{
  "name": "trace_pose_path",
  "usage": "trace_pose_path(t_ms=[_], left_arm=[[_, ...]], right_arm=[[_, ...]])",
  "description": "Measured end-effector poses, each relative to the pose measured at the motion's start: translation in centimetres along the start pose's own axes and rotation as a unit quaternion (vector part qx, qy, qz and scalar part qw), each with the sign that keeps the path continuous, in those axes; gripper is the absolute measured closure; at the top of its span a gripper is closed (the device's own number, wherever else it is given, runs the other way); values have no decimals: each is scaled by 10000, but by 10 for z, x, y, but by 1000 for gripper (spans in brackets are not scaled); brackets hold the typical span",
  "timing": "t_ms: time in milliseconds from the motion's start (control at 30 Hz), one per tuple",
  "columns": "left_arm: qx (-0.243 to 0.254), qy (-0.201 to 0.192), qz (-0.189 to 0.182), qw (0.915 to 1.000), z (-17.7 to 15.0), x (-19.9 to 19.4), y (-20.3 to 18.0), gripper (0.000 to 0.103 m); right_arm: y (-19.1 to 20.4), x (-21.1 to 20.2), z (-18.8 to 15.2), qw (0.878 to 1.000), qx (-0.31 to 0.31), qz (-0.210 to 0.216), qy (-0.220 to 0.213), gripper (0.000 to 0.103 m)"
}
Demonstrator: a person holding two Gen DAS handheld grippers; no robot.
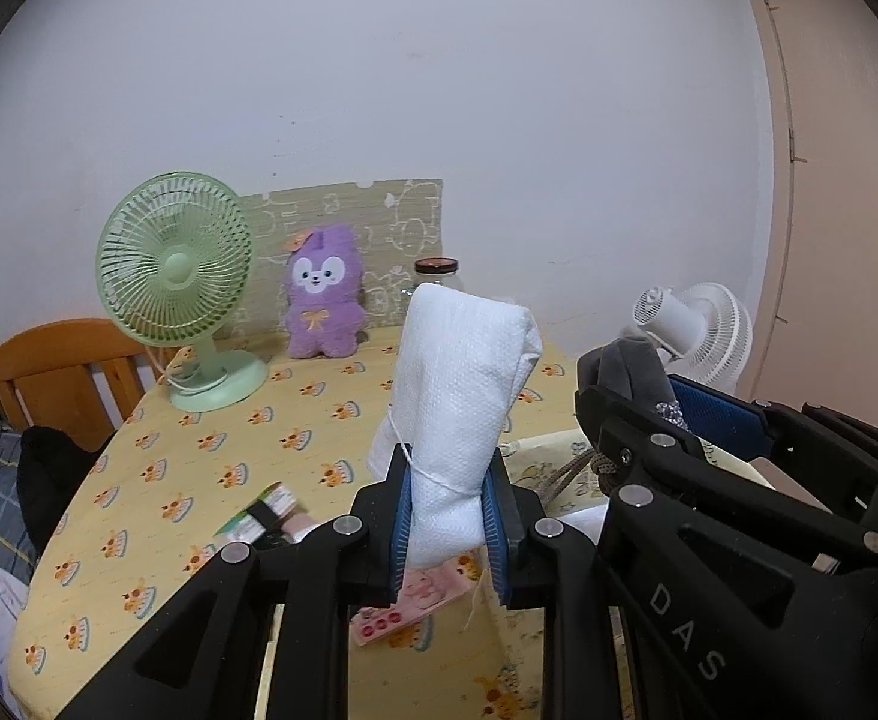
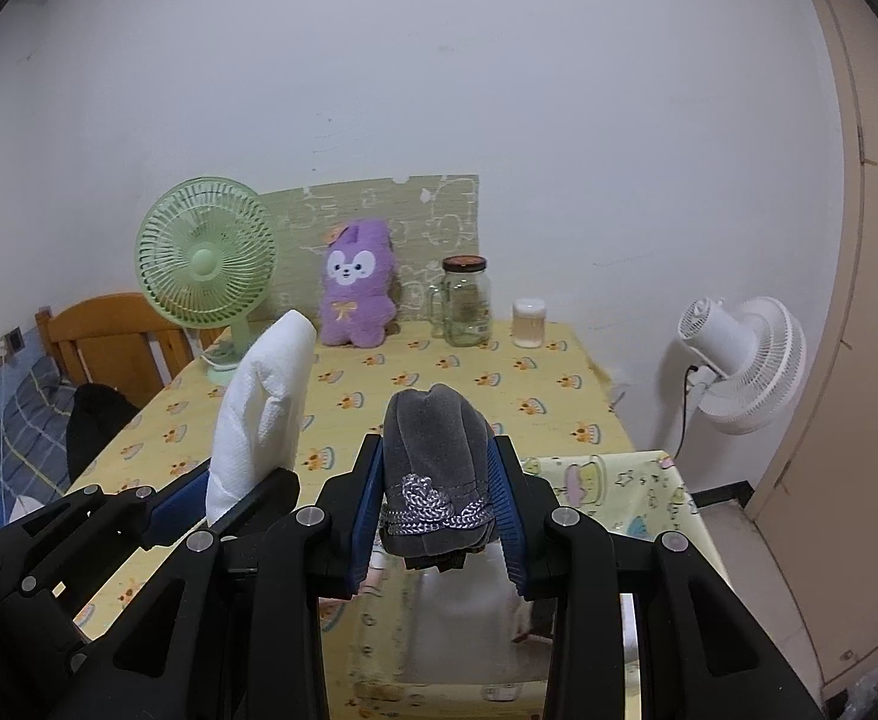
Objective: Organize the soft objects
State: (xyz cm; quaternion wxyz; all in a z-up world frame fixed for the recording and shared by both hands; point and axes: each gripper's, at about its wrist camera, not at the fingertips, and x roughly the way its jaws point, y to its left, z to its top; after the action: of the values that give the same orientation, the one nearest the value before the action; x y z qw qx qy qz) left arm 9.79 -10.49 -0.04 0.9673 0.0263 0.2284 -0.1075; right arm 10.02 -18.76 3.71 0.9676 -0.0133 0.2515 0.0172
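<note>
The white embossed cloth bundle tied with thread (image 1: 463, 414) looks light and limp; pinched low near its tie, its upper part stands above the blue pads and would likely flop if tilted. The left gripper (image 1: 448, 525) has its jaws clamped on it above the table with the yellow patterned cloth (image 1: 247, 438). Just beside it, the right gripper (image 2: 439, 510) holds a grey velvety pouch with a silver braided cord (image 2: 436, 474), jaws clamped on its sides, soft and squashable. Both point slightly downward.
</note>
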Motion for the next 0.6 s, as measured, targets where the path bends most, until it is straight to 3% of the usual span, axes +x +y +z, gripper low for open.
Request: trace_pose_path(t_ms=[600], left_arm=[[252, 294, -422, 9984, -8, 27, -47, 83]], right_arm=[[-47, 9, -18, 9987, 276, -378, 218, 65]])
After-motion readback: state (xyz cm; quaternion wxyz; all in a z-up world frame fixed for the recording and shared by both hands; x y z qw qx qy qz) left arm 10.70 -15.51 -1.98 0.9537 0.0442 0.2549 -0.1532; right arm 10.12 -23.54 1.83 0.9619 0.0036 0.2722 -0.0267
